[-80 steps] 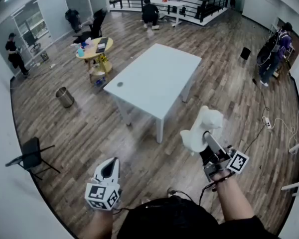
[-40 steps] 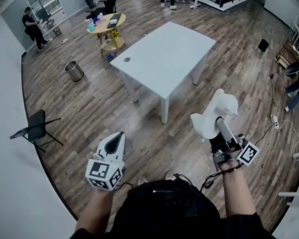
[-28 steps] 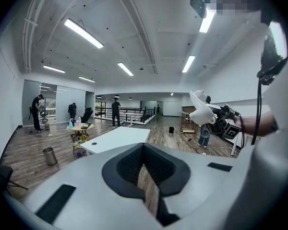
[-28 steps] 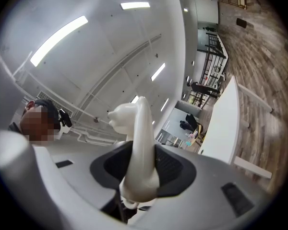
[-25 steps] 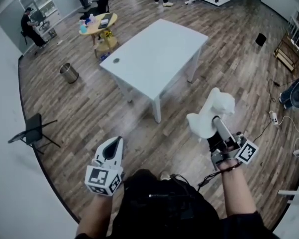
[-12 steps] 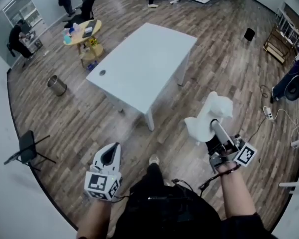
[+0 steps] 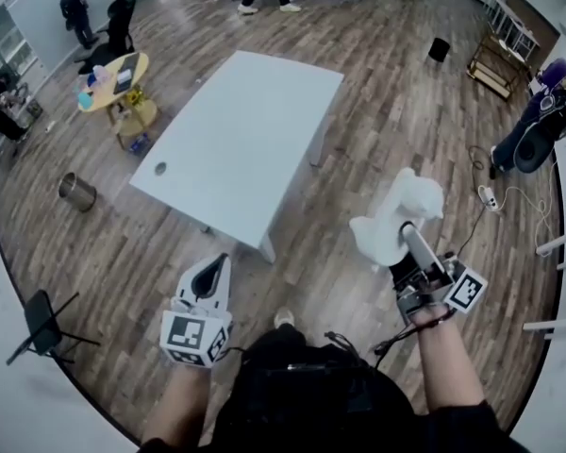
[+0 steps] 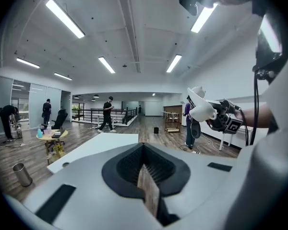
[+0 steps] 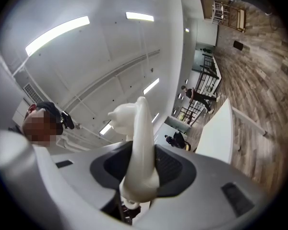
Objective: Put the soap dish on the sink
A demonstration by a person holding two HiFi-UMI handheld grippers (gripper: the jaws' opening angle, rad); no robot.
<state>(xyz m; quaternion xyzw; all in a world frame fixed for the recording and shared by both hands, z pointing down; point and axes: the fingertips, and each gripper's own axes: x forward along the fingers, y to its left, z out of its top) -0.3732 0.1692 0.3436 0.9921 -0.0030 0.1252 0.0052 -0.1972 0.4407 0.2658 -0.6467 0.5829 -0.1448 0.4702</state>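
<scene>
One soap dish (image 7: pixel 397 219), white and glossy with a sculpted body, is up in the air at about chest height, nowhere near a resting place. It is carried, not set down.

Grip: the right tool (image 7: pixel 404 243) is clenched on it. In the right gripper view the soap dish (image 9: pixel 138 143) stands edge-on between the jaws, a thin curved wall pinched between the dark pads, with most of its bulk reaching out past the tips.

Handling, my estimate: stiff and hard, ceramic or hard plastic, which one I cannot tell. The glazed-looking surface probably slides easily under the pads. If ceramic, it will chip on a knock. It looks fairly light, yet the overhang beyond the jaws gives it leverage to twist in the grip. Best hold is the one shown, the thin wall seated deep in the pads rather than at the tips. Set it down gently and flat.

Left tool (image 7: pixel 208 276): clamped together on nothing, held low in front of the person's body. Its own view shows the pads meeting with no object between.

Surroundings: a bare white counter (image 7: pixel 236 140) ahead on the wooden floor (image 7: pixel 377 102). No sink shows in any view, so the placing step has not begun.
</scene>
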